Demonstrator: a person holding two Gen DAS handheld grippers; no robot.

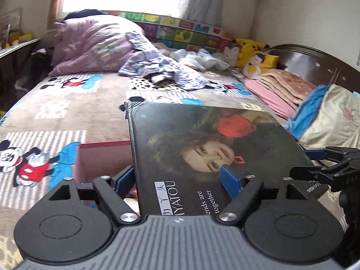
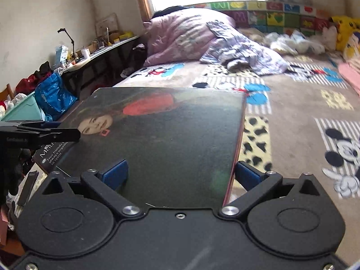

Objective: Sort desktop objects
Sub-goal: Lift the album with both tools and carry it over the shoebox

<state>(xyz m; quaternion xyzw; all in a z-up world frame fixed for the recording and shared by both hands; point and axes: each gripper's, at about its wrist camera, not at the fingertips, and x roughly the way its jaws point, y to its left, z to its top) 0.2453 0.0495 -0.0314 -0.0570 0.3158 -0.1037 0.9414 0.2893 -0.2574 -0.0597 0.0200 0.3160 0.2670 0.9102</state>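
Note:
A flat dark box with a woman's portrait and "YATOU" lettering is held above the bed by both grippers. My left gripper is shut on its near left edge, one blue pad on the lid and the other below. My right gripper is shut on the same box at its right edge, with one blue pad on top and one underneath. Each gripper shows at the side of the other's view.
The bed has a Mickey Mouse cover, a pink duvet, crumpled clothes, plush toys and folded blankets. A cluttered desk, a blue bag and a teal bin stand to the left.

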